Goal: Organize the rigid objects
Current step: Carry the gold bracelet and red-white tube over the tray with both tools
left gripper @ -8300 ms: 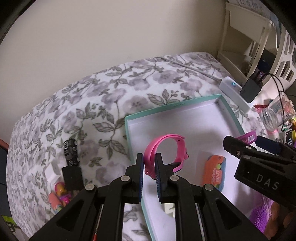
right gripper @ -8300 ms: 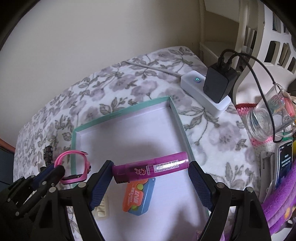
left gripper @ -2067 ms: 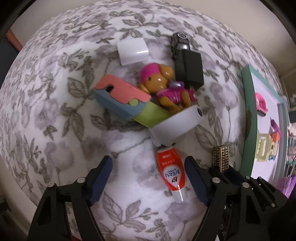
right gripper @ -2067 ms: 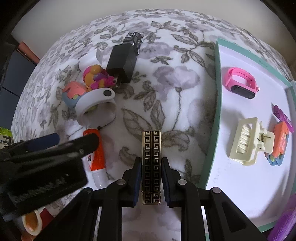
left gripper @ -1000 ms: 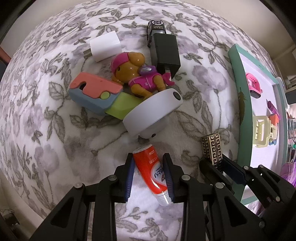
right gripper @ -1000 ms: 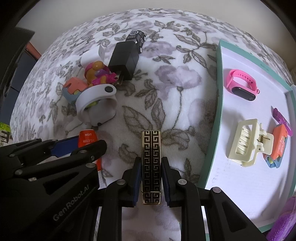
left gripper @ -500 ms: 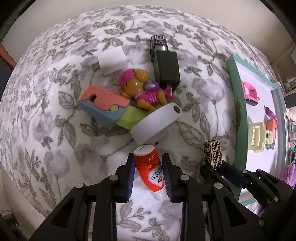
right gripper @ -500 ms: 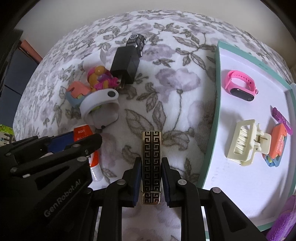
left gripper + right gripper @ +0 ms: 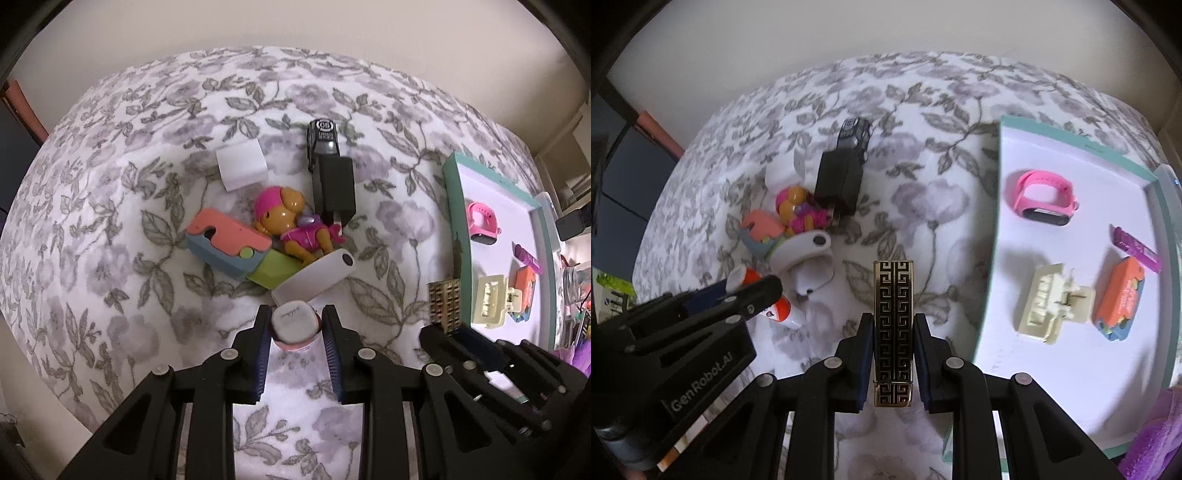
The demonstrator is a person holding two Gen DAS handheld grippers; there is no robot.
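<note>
My left gripper [image 9: 295,325] is shut on a red and white tube [image 9: 295,326], lifted end-on above the floral bedspread; the tube also shows in the right wrist view [image 9: 775,306]. My right gripper [image 9: 893,328] is shut on a black and gold patterned bar [image 9: 893,325], also seen in the left wrist view [image 9: 445,306]. The teal-rimmed white tray [image 9: 991,258] on the right holds a pink watch band [image 9: 1043,197], a cream hair claw [image 9: 1054,310], an orange case [image 9: 1119,302] and a purple tube [image 9: 1136,249].
A pile lies on the bedspread: a dog toy [image 9: 291,225], a black charger [image 9: 332,188], a small black car [image 9: 321,138], a white cube [image 9: 242,166], a coral and blue case [image 9: 225,242] and a white band [image 9: 314,277]. The bed edge curves off at left.
My left gripper has lifted and tipped the tube so its end faces the camera. The right gripper keeps the bar and has shifted slightly toward the tray.
</note>
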